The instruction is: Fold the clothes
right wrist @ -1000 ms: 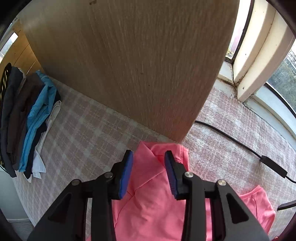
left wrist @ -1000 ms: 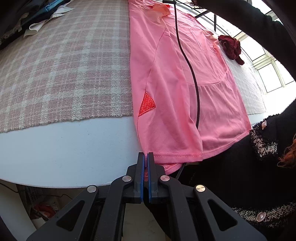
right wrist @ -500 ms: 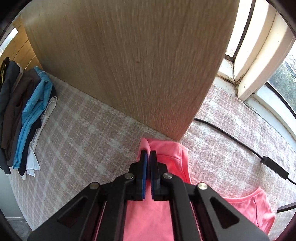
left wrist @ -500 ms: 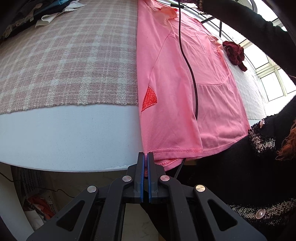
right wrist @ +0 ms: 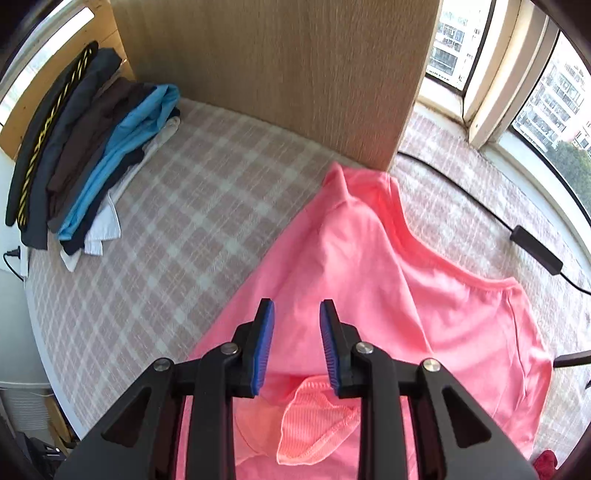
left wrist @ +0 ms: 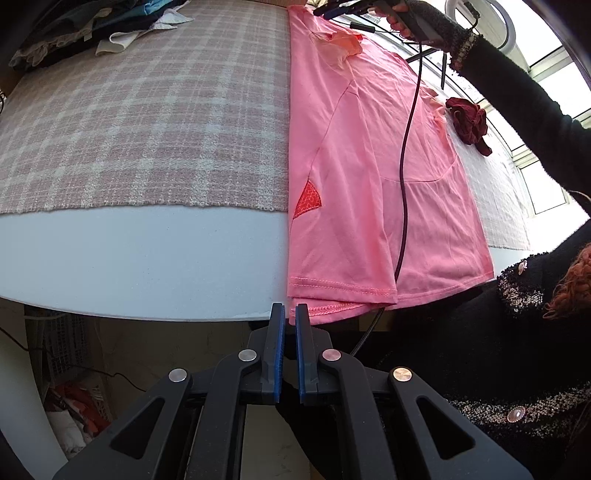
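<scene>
A pink T-shirt (left wrist: 369, 166) lies lengthwise on the table, one side folded over the body, its hem at the near edge. My left gripper (left wrist: 289, 314) sits just off the table edge at the hem's left corner, jaws slightly apart, holding nothing. My right gripper (right wrist: 295, 325) hovers open above the shirt's collar end (right wrist: 369, 258), empty; it also shows in the left wrist view (left wrist: 351, 7) at the far end.
A checked cloth (left wrist: 129, 110) covers the table (left wrist: 129, 258). A pile of folded clothes (right wrist: 85, 166) lies at the far left. A wooden panel (right wrist: 277, 66) stands behind the shirt. A black cable (left wrist: 406, 147) crosses the shirt. A dark red item (left wrist: 469, 122) lies to the right.
My left gripper has let go of the hem corner and opened slightly. My right gripper closed on the collar end, then opened and rose away from it.
</scene>
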Available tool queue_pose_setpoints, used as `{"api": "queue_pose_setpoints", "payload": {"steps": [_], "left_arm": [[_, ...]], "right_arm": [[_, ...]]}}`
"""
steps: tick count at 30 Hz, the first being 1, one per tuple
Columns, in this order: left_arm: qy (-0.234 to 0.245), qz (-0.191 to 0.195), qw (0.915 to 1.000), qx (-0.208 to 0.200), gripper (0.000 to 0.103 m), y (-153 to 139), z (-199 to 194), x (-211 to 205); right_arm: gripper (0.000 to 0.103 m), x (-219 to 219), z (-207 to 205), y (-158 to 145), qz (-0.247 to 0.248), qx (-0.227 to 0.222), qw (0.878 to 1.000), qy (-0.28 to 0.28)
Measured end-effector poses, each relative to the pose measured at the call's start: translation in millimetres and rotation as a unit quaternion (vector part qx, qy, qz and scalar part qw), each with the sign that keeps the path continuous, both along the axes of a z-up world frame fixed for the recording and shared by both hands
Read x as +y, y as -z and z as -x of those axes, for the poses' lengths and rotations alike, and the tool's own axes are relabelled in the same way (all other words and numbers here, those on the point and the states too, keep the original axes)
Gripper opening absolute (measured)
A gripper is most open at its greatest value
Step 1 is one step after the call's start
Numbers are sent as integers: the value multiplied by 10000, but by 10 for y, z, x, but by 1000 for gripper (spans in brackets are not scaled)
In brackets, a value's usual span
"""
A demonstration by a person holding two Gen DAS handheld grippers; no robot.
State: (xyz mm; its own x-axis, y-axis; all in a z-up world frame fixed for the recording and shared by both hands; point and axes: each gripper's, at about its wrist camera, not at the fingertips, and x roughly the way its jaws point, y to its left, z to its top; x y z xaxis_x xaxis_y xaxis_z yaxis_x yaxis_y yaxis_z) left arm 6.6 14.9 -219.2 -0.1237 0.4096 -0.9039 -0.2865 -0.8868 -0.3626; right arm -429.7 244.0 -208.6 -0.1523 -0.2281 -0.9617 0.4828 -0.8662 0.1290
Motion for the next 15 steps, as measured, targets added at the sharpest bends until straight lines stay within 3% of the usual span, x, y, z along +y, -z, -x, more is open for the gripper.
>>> {"api": "queue_pose_setpoints", "payload": {"steps": [3, 6, 10, 15], "left_arm": [[302, -66, 9994, 150, 4, -60, 48, 174], [689, -167, 9971, 267, 4, -3, 124, 420], [1198, -193, 9922, 296, 5, 155, 137, 701], [1694, -183, 9849, 302, 5, 233, -73, 824]], "right_arm": [[25, 73, -190, 243, -344, -320, 9989, 27], [25, 210, -307, 164, -468, -274, 9984, 175], [25, 591, -555, -381, 10, 4, 9977, 672], [25, 1207, -1178, -1234, 620, 496, 9878, 1341]]}}
